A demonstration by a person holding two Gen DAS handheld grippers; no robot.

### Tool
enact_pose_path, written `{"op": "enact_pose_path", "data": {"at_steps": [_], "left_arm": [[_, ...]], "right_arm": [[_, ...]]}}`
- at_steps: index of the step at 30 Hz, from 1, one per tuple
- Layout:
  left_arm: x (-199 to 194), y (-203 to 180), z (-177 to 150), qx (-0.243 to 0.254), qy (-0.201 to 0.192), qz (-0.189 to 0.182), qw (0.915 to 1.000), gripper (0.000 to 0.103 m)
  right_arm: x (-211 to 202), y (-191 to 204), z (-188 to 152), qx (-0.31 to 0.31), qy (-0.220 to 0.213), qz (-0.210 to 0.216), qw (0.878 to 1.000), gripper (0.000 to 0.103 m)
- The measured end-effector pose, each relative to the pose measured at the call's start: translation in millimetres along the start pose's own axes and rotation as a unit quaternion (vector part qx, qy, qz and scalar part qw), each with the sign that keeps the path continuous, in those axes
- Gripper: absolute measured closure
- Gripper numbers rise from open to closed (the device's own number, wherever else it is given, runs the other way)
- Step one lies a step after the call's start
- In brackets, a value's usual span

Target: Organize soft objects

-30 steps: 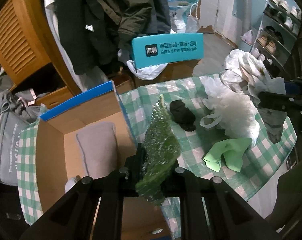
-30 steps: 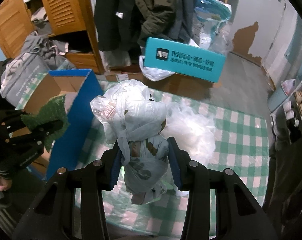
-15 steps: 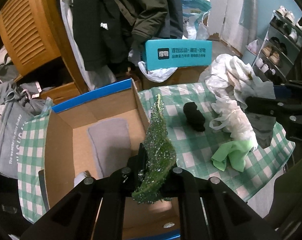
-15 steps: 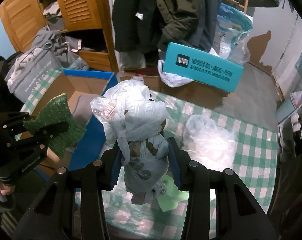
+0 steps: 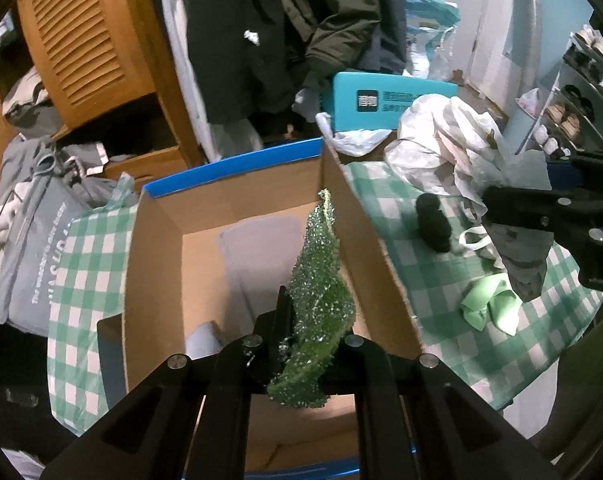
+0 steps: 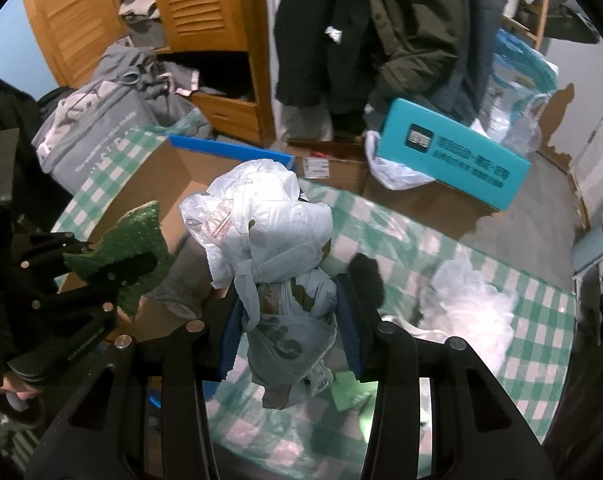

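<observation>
My left gripper (image 5: 301, 344) is shut on a green glittery foam piece (image 5: 319, 292) and holds it above the open cardboard box (image 5: 157, 264), which has a blue rim. A grey cloth (image 5: 257, 248) lies inside the box. My right gripper (image 6: 289, 320) is shut on a bundle of white plastic bags (image 6: 269, 232), held above the checked table at the box's right wall; the bundle also shows in the left wrist view (image 5: 453, 148). The left gripper with the green piece shows in the right wrist view (image 6: 113, 268).
On the green checked tablecloth (image 5: 441, 288) lie a black soft item (image 5: 433, 222), a light green cloth (image 5: 493, 306) and a loose white plastic bag (image 6: 469, 304). A teal box (image 6: 453, 152) sits beyond the table. Hanging coats and a wooden wardrobe (image 6: 205, 4) stand behind.
My left gripper has moved left with the green piece, from over the table to over the box. My right gripper has moved left with the bag bundle toward the box.
</observation>
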State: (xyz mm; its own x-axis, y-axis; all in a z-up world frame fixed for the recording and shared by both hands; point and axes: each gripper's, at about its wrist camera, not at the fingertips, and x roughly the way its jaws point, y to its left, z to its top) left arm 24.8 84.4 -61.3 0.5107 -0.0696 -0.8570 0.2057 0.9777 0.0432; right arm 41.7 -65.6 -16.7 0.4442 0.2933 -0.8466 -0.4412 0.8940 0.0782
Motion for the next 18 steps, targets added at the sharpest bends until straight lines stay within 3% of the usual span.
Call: {"op": "enact_pose_path", "data": {"at_steps": [18], "left_arm": [[14.7, 44.4, -13.5, -0.032, 0.022, 0.023, 0.999, 0.094]], "right_arm": [[41.2, 49.9, 16.8, -0.033, 0.035, 0.038, 0.998, 0.061]]}}
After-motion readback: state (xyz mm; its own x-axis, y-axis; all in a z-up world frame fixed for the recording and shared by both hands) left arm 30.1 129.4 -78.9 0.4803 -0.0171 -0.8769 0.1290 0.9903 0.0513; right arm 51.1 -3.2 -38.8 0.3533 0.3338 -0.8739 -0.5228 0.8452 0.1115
